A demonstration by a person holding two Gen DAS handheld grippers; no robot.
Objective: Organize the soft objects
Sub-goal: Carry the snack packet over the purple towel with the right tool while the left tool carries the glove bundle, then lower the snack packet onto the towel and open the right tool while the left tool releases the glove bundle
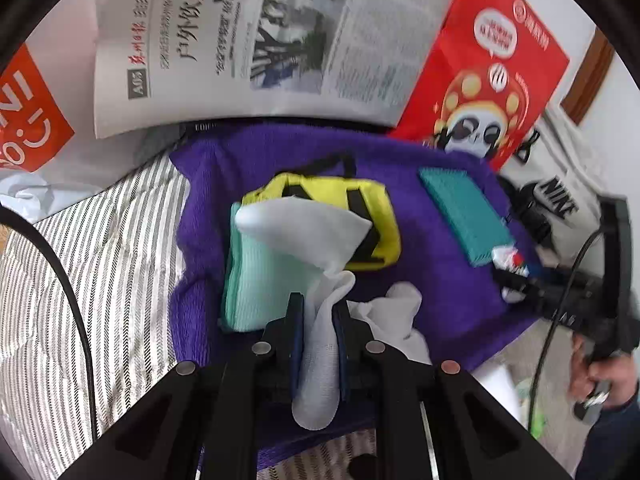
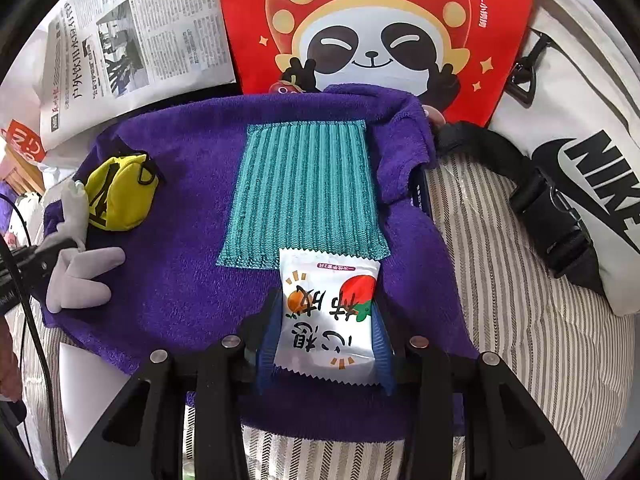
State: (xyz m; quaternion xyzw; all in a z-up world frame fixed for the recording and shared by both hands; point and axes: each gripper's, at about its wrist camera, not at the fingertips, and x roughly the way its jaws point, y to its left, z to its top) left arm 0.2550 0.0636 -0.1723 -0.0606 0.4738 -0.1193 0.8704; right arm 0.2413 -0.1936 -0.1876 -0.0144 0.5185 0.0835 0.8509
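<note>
Left wrist view looks down the left gripper (image 1: 319, 312), whose blue-padded jaws are clenched on a white knitted sock (image 1: 320, 344); the sock's foot end lifts up and drapes over a folded mint-green cloth (image 1: 264, 276) and a yellow fabric pouch with black straps (image 1: 360, 208). A second white sock (image 1: 396, 316) lies crumpled just beside the gripper on the right. All of this sits on a purple fleece towel (image 1: 208, 184) spread over a grey-and-white striped quilt (image 1: 120, 248). Further right on the towel lies a folded teal ribbed cloth (image 1: 464, 212), and at its near end the right gripper (image 1: 516, 276) comes in from the side with a small packet in its jaws.

From the right wrist view, the right gripper (image 2: 326, 320) is closed on a white snack packet printed with fruit and Chinese characters (image 2: 328, 312), held flat between the blue pads and just overlapping the near edge of the teal cloth (image 2: 304, 192). Well to the left on the towel (image 2: 180, 280), the yellow pouch (image 2: 120, 192) and the socks (image 2: 80, 272) lie by the left gripper's tip.

Behind the towel lie a newspaper (image 2: 132, 40), a red paper bag with a panda cartoon (image 2: 372, 24), and a white Nike bag with a black strap (image 2: 580, 160).
</note>
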